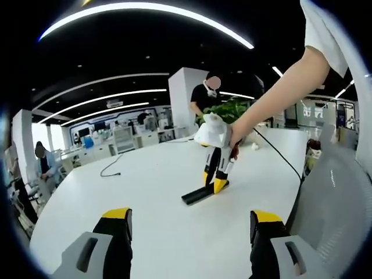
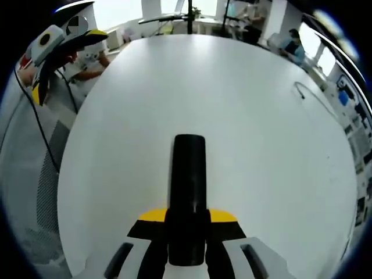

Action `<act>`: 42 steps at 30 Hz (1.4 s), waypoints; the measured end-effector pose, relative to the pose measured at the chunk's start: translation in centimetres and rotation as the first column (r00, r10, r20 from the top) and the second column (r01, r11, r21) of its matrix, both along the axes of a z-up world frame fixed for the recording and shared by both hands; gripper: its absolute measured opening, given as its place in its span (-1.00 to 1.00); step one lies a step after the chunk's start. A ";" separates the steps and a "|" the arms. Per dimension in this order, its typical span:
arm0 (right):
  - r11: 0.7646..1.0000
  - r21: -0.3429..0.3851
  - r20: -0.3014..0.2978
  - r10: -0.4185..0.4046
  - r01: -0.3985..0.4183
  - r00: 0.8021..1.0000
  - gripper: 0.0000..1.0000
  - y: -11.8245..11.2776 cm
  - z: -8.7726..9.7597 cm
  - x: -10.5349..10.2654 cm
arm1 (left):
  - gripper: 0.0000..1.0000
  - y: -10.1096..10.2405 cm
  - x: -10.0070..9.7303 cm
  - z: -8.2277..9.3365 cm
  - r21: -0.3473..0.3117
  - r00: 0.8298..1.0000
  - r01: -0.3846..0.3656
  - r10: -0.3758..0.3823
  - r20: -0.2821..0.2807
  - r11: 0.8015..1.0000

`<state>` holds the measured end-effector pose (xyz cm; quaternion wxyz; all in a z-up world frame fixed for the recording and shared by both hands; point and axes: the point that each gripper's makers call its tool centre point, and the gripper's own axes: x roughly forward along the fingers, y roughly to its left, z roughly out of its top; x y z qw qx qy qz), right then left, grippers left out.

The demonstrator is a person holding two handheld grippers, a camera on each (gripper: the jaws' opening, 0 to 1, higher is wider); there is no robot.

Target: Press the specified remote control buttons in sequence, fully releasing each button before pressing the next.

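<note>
A black remote control [image 1: 197, 195] lies flat on the white table [image 1: 145, 192]. My right gripper [image 1: 216, 183], held by a person's hand, stands over the remote's near end with its yellow-tipped jaws closed against it. In the right gripper view the remote [image 2: 189, 180] runs straight out between the jaws of the right gripper [image 2: 189, 216], which flank it tightly. My left gripper [image 1: 190, 224] hovers at the table's edge, well short of the remote, jaws wide apart and nothing between them. That left gripper [image 2: 64, 58] also appears at the upper left of the right gripper view, off the table.
A black cable [image 1: 110, 168] lies on the far left of the table, and another cable [image 1: 279, 152] trails off to the right. A grey mesh chair [image 1: 337, 197] stands close on the right. A potted plant [image 1: 229, 107] and a standing person [image 1: 206, 96] are at the far edge.
</note>
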<state>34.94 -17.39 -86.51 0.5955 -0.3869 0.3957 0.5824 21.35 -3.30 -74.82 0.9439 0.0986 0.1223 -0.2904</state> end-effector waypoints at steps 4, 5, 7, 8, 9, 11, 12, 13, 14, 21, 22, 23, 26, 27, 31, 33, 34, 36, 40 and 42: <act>1.000 0.004 0.000 -0.002 0.002 1.000 -0.58 0.0 0.0 0.3 | 0.73 0.0 0.0 -0.2 0.006 1.000 0.000 0.000 -0.014 1.000; 1.000 0.006 0.001 -0.007 0.007 1.000 -0.58 0.0 0.1 0.4 | 0.73 -0.1 0.0 -0.3 0.008 1.000 0.002 -0.001 -0.014 1.000; 1.000 0.008 0.001 -0.017 0.017 1.000 -0.58 -0.1 0.1 0.6 | 0.73 -0.1 -0.1 -0.3 0.020 1.000 0.005 -0.005 -0.013 1.000; 1.000 0.009 0.002 -0.029 0.029 1.000 -0.58 -0.1 0.1 0.7 | 0.73 0.0 -0.1 -0.4 0.024 1.000 0.003 -0.003 -0.012 1.000; 0.999 0.011 0.003 -0.042 0.042 0.999 -0.58 -0.1 0.1 0.8 | 0.73 0.0 0.0 -0.4 0.024 1.000 0.000 0.000 -0.011 1.000; 0.999 0.012 0.004 -0.046 0.046 0.999 -0.58 -0.1 0.1 0.9 | 0.73 0.2 0.1 -0.4 0.014 1.000 -0.011 0.011 -0.015 1.000; 0.999 0.012 0.005 -0.046 0.046 0.999 -0.58 -0.1 0.1 0.9 | 0.73 0.3 0.1 -0.4 0.011 1.000 -0.014 0.014 -0.018 1.000; 0.999 0.012 0.006 -0.046 0.046 0.999 -0.58 -0.1 0.0 0.9 | 0.73 0.3 0.1 -0.4 0.004 1.000 -0.018 0.018 -0.020 1.000; 0.999 0.013 0.006 -0.047 0.047 0.999 -0.58 -0.1 0.0 1.0 | 0.73 0.3 0.1 -0.4 0.002 1.000 -0.018 0.018 -0.021 1.000; 0.998 0.015 0.002 -0.064 0.064 0.998 -0.58 -0.2 0.1 1.5 | 0.73 0.3 0.0 -0.5 0.010 1.000 -0.016 0.016 -0.025 1.000; 0.998 0.014 0.001 -0.068 0.068 0.998 -0.58 -0.2 0.1 1.6 | 0.73 0.3 0.0 -0.5 0.005 0.999 -0.018 0.018 -0.026 1.000; 0.997 0.013 0.001 -0.070 0.070 0.998 -0.58 -0.2 0.1 1.6 | 0.73 0.4 0.0 -0.5 0.001 0.999 -0.022 0.022 -0.026 1.000; 0.998 0.008 0.002 -0.067 0.067 0.998 -0.58 -0.2 0.1 1.7 | 0.73 0.4 0.0 -0.5 -0.003 0.999 -0.021 0.020 -0.029 1.000; 0.998 0.008 0.002 -0.067 0.067 0.998 -0.58 -0.2 0.1 1.8 | 0.73 0.4 0.0 -0.5 -0.003 0.999 -0.020 0.020 -0.030 1.000; 0.998 0.001 0.002 -0.062 0.062 0.998 -0.58 -0.3 0.1 2.0 | 0.73 0.3 0.0 -0.5 0.004 0.999 -0.013 0.013 -0.029 1.000; 0.998 -0.001 0.001 -0.060 0.060 0.998 -0.58 -0.4 0.1 2.4 | 0.73 0.3 0.0 -0.5 0.002 0.999 -0.016 0.016 -0.029 1.000; 0.998 -0.002 0.000 -0.061 0.061 0.998 -0.58 -0.4 0.0 2.5 | 0.73 0.4 0.0 -0.5 0.001 0.999 -0.017 0.017 -0.030 1.000; 0.998 -0.007 0.000 -0.065 0.065 0.998 -0.58 -0.5 0.1 2.9 | 0.73 0.4 0.0 -0.5 0.001 0.999 -0.019 0.019 -0.028 1.000; 0.998 -0.029 -0.001 -0.058 0.058 0.998 -0.58 -0.7 0.0 3.5 | 0.73 0.1 -0.1 -0.6 0.004 1.000 0.001 0.000 -0.030 1.000; 0.998 -0.041 -0.001 -0.050 0.050 0.999 -0.58 -0.7 0.0 3.5 | 0.73 -0.1 -0.2 -0.7 0.014 0.999 0.013 -0.013 -0.031 1.000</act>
